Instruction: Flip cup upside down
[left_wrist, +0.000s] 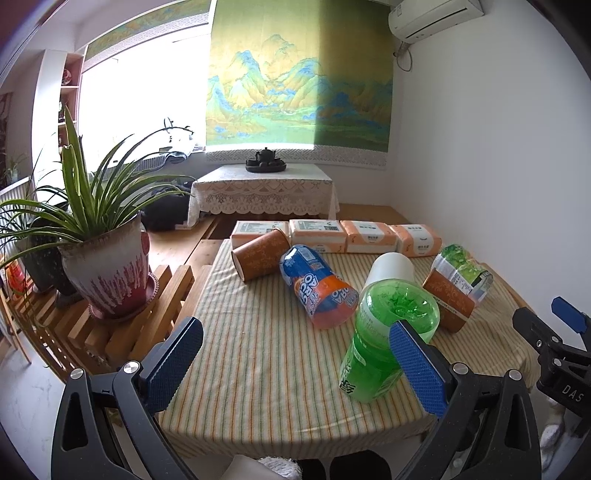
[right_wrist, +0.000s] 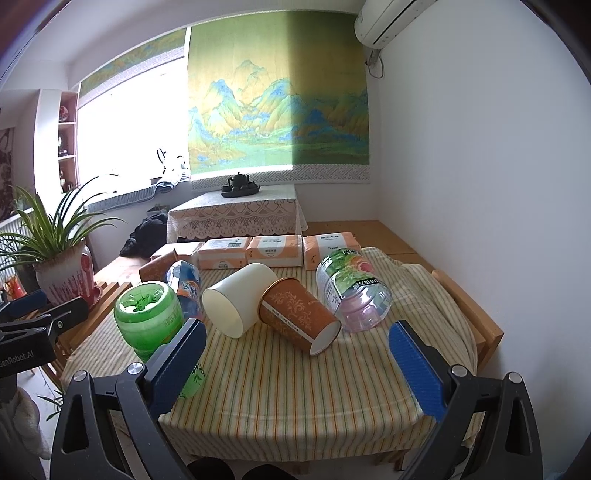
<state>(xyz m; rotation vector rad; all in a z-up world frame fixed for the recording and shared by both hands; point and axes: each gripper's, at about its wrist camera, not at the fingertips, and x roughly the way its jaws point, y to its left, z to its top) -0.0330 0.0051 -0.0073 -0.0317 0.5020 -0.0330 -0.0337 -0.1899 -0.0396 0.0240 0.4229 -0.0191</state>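
We hold the left gripper (left_wrist: 295, 365) and right gripper (right_wrist: 295, 354) wide apart with nothing between the ribbed blue pads, low over the striped cloth of the counter (right_wrist: 280, 398). The white paper cup (right_wrist: 238, 304) lies on its side mid-counter, touching an orange patterned cup (right_wrist: 299, 314) beside it. A green translucent bottle (right_wrist: 155, 325) stands just on its other side, with a clear bottle (right_wrist: 351, 291) beyond the orange cup and tissue packs (right_wrist: 273, 251) behind.

Your left gripper's blue pad (left_wrist: 419, 367) hides part of the green bottle (left_wrist: 384, 339). That bottle in turn covers the white cup (left_wrist: 393, 271) mouth in the left wrist view. Print on the tissue packs (right_wrist: 258, 251) is too small to read. In the right wrist view, the far orange cup (right_wrist: 159, 267) is largely hidden behind the blue-orange bottle (right_wrist: 184, 278).
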